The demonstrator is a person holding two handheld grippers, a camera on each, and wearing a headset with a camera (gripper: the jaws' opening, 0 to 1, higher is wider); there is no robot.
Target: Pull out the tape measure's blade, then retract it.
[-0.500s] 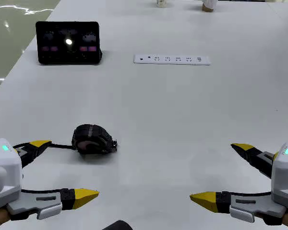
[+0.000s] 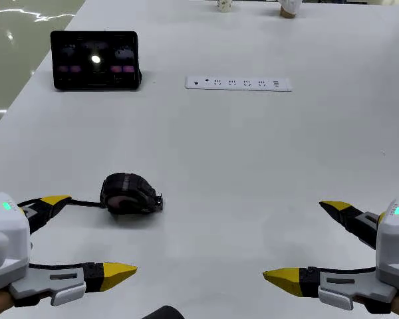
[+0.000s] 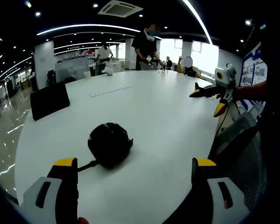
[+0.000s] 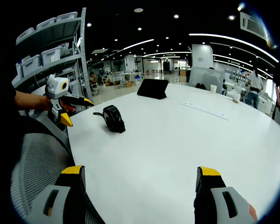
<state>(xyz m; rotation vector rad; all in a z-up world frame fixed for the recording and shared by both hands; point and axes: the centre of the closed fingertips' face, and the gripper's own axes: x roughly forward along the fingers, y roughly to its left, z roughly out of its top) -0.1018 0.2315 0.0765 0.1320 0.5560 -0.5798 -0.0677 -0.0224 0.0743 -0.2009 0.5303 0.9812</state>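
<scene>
A black tape measure [image 2: 128,194] lies on the white table [image 2: 253,146], its blade fully in and a thin black strap trailing to its left. It sits just ahead of my left gripper [image 2: 93,234], which is open with yellow-tipped jaws wide apart; in the left gripper view the tape measure [image 3: 109,143] lies between and beyond the jaws, untouched. My right gripper [image 2: 302,239] is open at the front right, well away from the tape measure [image 4: 114,118], with bare table between its jaws.
A dark tablet [image 2: 94,59] stands at the back left. A white power strip [image 2: 238,82] lies flat at the back middle. A mesh chair [image 4: 37,172] is at the table's near edge. People stand at the far end of the table [image 3: 147,44].
</scene>
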